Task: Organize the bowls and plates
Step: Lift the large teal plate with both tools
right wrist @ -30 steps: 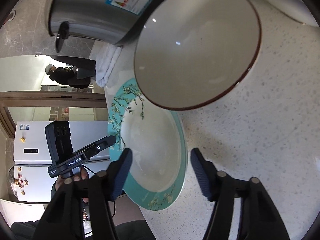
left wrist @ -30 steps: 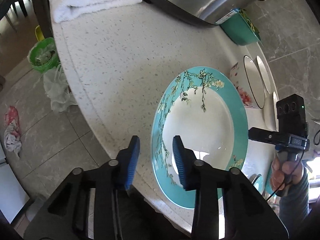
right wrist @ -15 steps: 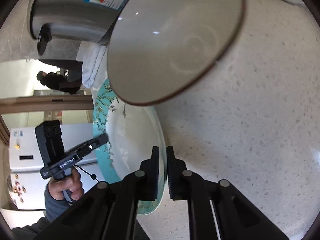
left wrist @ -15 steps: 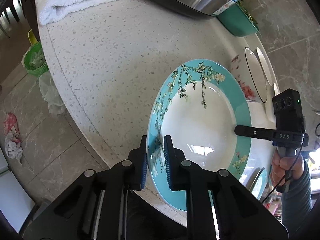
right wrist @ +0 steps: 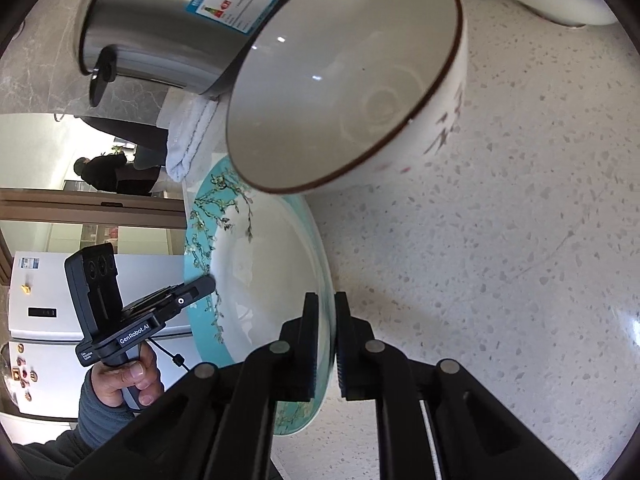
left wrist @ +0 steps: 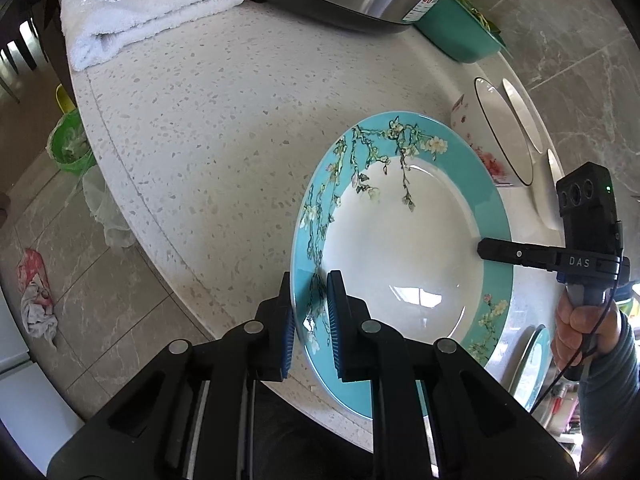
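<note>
Clamped from both sides: left gripper point(left wrist: 310, 320) pinching the near rim of the teal plate point(left wrist: 400, 248), right gripper point(right wrist: 327, 344) pinching the opposite rim, plate low over the countertop point(left wrist: 208, 128) by its edge. Risk of slipping on thin glazed rim if pulled unevenly; risk of clipping the floral bowl point(right wrist: 344, 76) just beyond. Open counter leftward toward the folded towel point(left wrist: 144, 8)

We see a speckled white table point(left wrist: 208, 128) with a curved edge, grey marble-look floor tiles point(left wrist: 52, 240) below it, a grey veined wall point(left wrist: 580, 60), and a white fridge point(right wrist: 36, 320) beyond.
</note>
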